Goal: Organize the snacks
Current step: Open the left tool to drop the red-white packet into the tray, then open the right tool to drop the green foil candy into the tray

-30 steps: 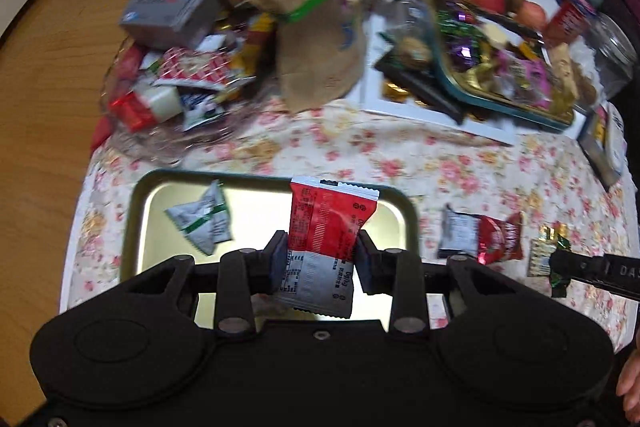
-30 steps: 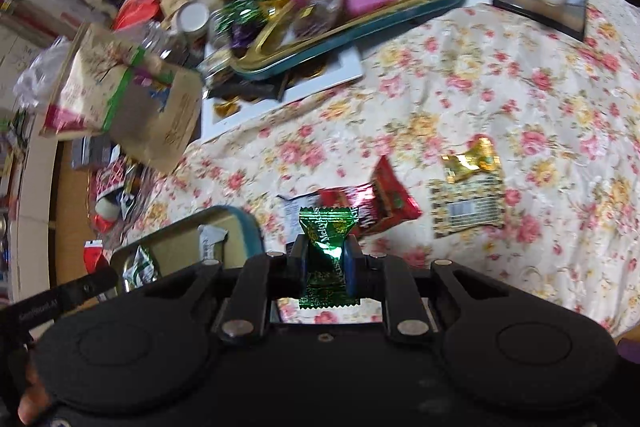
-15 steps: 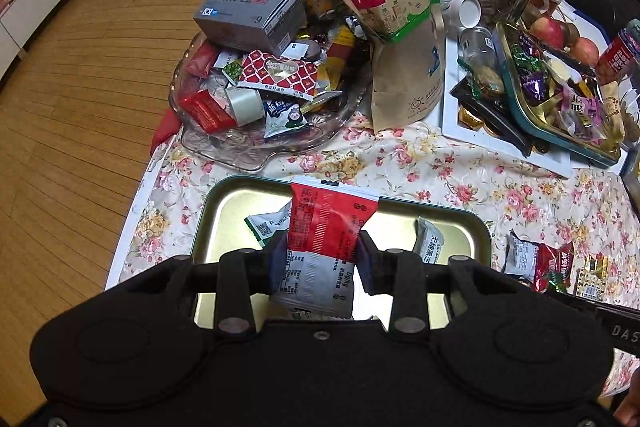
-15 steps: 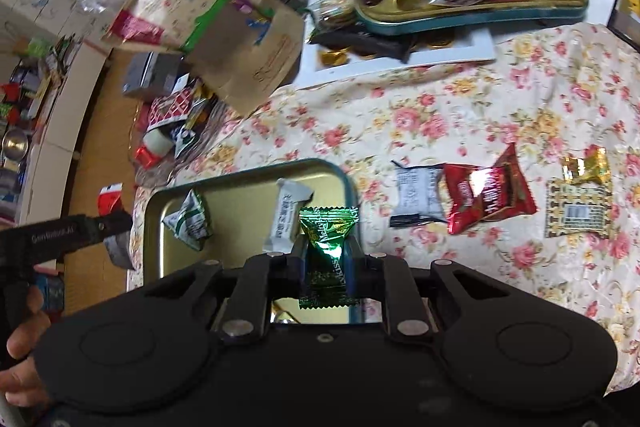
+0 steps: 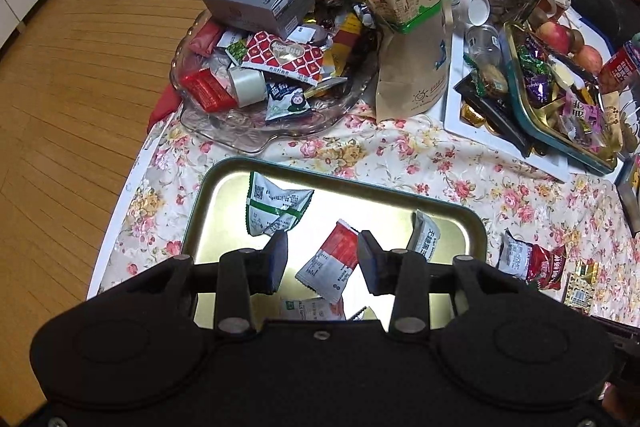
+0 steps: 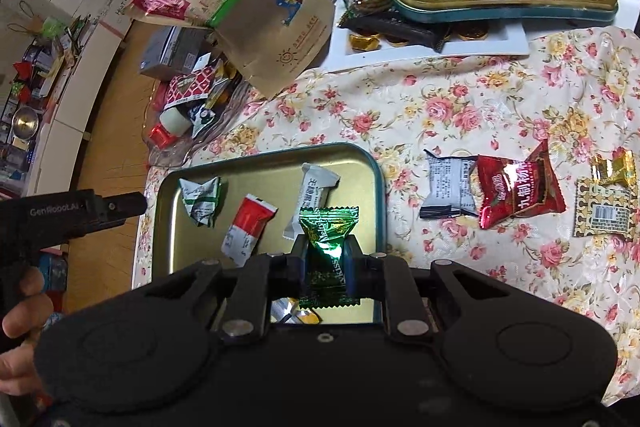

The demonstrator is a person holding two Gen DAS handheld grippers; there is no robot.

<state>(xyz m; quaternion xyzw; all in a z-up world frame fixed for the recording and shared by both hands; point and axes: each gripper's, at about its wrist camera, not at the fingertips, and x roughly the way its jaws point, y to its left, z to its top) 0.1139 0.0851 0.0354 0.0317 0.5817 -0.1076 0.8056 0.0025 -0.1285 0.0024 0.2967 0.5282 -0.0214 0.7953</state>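
L wrist view: we see the left gripper [image 5: 322,259] w/ jaws opening, pads clear of the red-and-white packet [image 5: 330,265], which sits between them but below, on or just above the metal tray [image 5: 478,227]; can't tell if it has fully landed. Packet's long axis runs diagonal, red end toward the tray's far side, white printed end toward the camera. Two other packets are in the tray: green-banded packet [image 5: 276,205] far-left, white stick packet [image 5: 426,237] at right edge. Risk, in our judgement: if we pull away low, a finger could catch the packet and flick it over the rim; it's light, and the tray looks slick.

R wrist view: right gripper [image 6: 329,261] is clamped tight on the green candy [image 6: 329,247], held above the tray's near-right corner. Candy's long axis runs along the fingers, crimped top pointing away from the camera. Risks: release too near the rim and it bounces onto the floral cloth [image 6: 460,99]; left gripper is close at frame left, so both tools over one tray could collide. The dark red bag [image 6: 516,193] and gold-wrapped sweets [image 6: 608,195] wait on the cloth.
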